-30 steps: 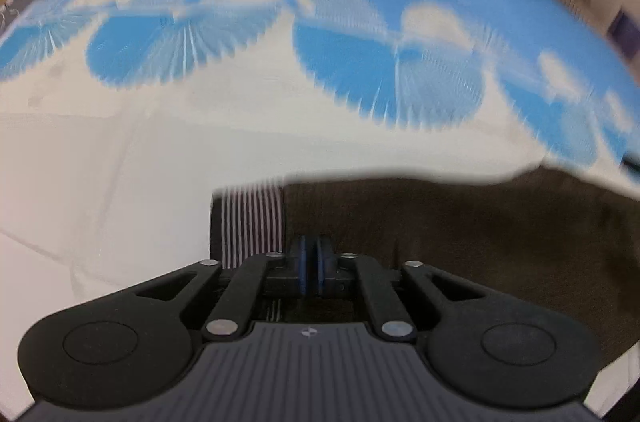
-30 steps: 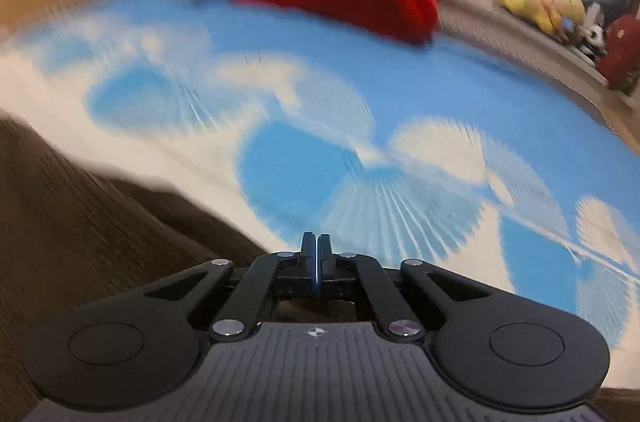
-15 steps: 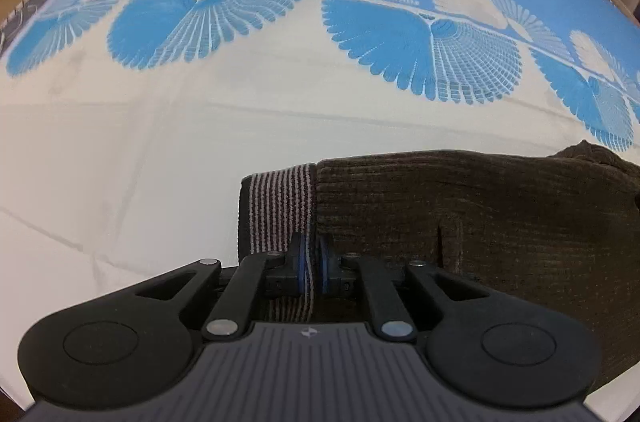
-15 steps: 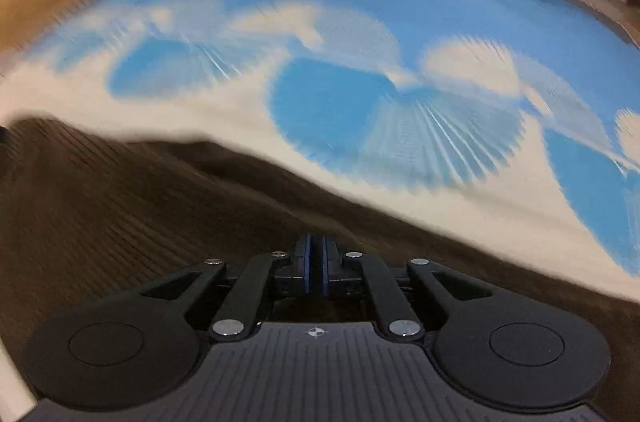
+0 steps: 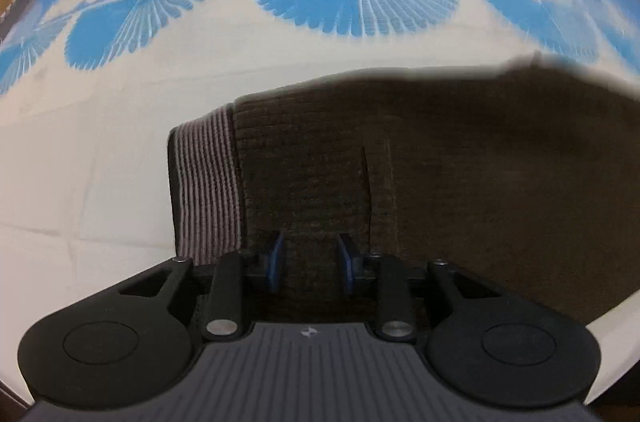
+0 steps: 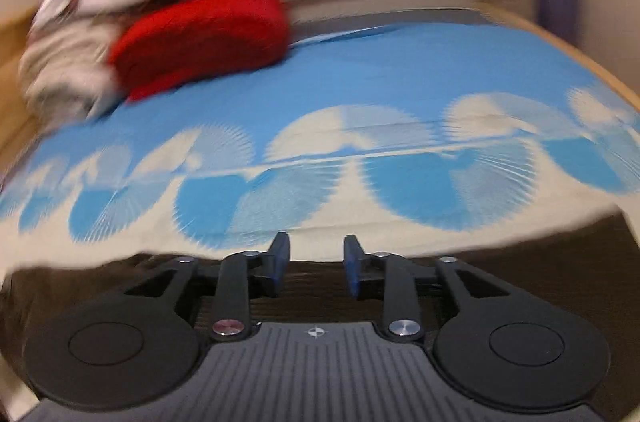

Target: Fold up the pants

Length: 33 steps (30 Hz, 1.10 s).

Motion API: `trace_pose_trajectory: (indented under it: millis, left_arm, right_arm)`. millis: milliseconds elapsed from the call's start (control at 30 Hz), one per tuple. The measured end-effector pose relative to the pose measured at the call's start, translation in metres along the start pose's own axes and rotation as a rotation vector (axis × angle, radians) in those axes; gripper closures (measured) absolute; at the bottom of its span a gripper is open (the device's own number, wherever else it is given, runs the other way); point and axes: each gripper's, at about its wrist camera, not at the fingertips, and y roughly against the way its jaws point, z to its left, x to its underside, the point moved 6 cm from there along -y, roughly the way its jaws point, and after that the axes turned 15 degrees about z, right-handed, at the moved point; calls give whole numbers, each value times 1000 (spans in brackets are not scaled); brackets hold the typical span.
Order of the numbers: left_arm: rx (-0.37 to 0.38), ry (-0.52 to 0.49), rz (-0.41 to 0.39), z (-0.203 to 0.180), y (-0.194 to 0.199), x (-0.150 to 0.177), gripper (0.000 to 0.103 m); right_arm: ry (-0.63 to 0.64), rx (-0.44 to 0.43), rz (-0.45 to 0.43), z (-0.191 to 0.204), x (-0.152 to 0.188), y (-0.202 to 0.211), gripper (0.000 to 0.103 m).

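1. The pants (image 5: 420, 158) are lying flat on the bed (image 5: 120, 150), on the plain white part of the sheet just below the blue fan print. The striped waistband (image 5: 204, 182) is at the left end. They look doubled over already, so my guess is a fold was just laid down and they're being let go so it stays put.
2. Left gripper (image 5: 310, 262) points steeply down over the waistband end. Its jaws are partway apart and opening, with brown fabric showing in the gap, but the pads don't seem to be pinching it.
3. Right gripper (image 6: 316, 262) sits at the far edge of the pants (image 6: 540, 262), aimed out across the bed. Its jaws are opening too, about as wide as the left's, nothing clamped. This view is pretty blurry though.
4. Red cushion (image 6: 200, 38) and a laundry pile (image 6: 72, 62) sit at the far end, well clear.
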Motion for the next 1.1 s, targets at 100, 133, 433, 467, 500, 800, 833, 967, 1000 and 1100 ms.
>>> trace_pose_trajectory:
  millis: [100,133,433,467,500,800,833,967,1000,1100]
  left_arm:
    - [-2,13,-28,-14,18,4,71]
    - [18,13,-36,-20,25,6,71]
    - [134,-3,-182,-111,87,44,66]
    - [124,-3,-183,-121,80,49,66]
    - [106,-10,-169,-130,68,52,65]
    - [91,-81,-74,-164,36,62,57]
    - [92,-76,-54,-163,31,63,56]
    - [63,-77,36,-163,13,68,55]
    - [83,-81,-13,-166,24,66,55]
    - [156,-102,-100,-173,43,67,53]
  right_arm:
    - [-128,60,13,-46,24,16,68]
    - [-164,70,6,-58,32,22,68]
    - [-376,169,-45,-156,87,64,68]
    - [-398,173,-44,-162,92,62,68]
    - [-415,180,-42,-168,96,61,68]
    - [-482,169,-17,-190,110,54,67]
    - [-485,169,-18,-191,111,54,67]
    - [-521,161,-19,-197,113,54,66]
    - [-537,156,-20,-199,114,53,66]
    - [-581,147,-26,-205,117,52,66]
